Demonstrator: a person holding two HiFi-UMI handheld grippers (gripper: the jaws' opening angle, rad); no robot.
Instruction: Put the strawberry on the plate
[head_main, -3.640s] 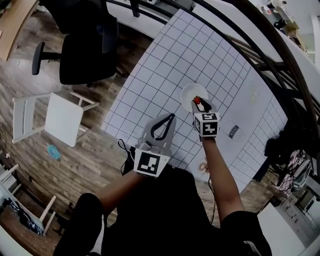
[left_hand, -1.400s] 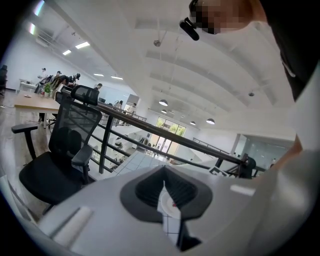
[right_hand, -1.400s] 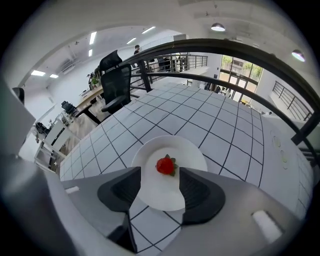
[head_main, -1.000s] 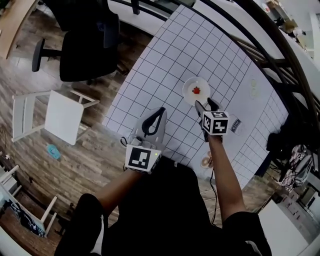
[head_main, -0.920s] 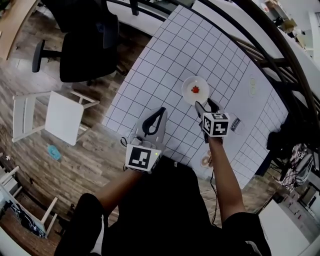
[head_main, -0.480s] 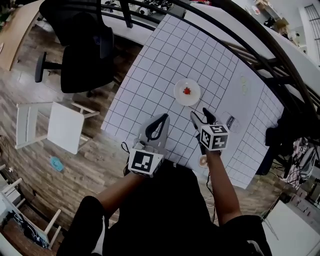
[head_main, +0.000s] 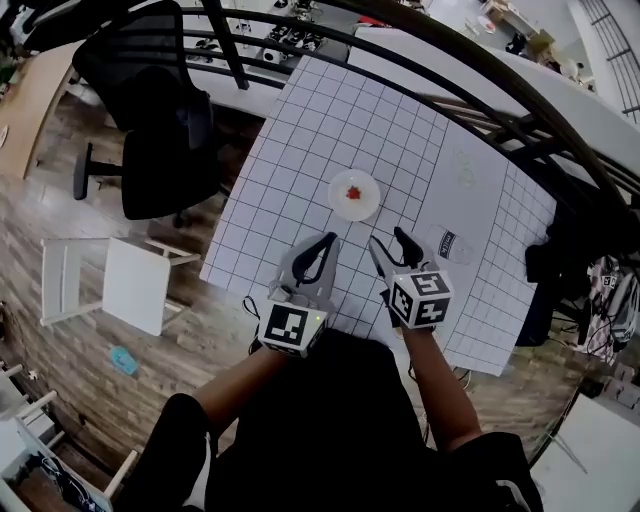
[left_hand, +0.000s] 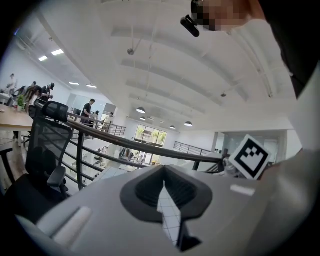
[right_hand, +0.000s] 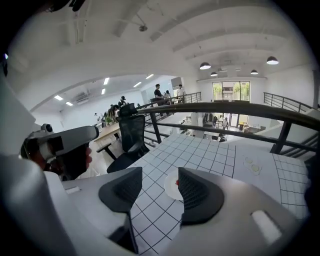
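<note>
A small red strawberry (head_main: 353, 192) lies on the round white plate (head_main: 366, 203) in the middle of the white gridded table (head_main: 300, 170). My right gripper (head_main: 386, 240) hangs short of the plate, near the table's front edge; its jaws are wide apart and closing, with nothing between them. In the right gripper view the plate (right_hand: 169, 186) shows between the jaws of my right gripper (right_hand: 157, 187), and the strawberry (right_hand: 177, 182) peeks out beside the right jaw. My left gripper (head_main: 326, 245) is shut and empty, left of the right one. Its jaws (left_hand: 162, 192) nearly touch.
A black office chair (head_main: 150, 130) and a white chair (head_main: 120, 280) stand on the wooden floor left of the table. A dark curved railing (head_main: 470, 70) runs behind it. A small label (head_main: 445, 243) and clear rings (head_main: 465, 165) lie to the right.
My right gripper let go of the strawberry, which now rests on the plate. Both grippers have drawn back from the plate toward the table's near edge.
</note>
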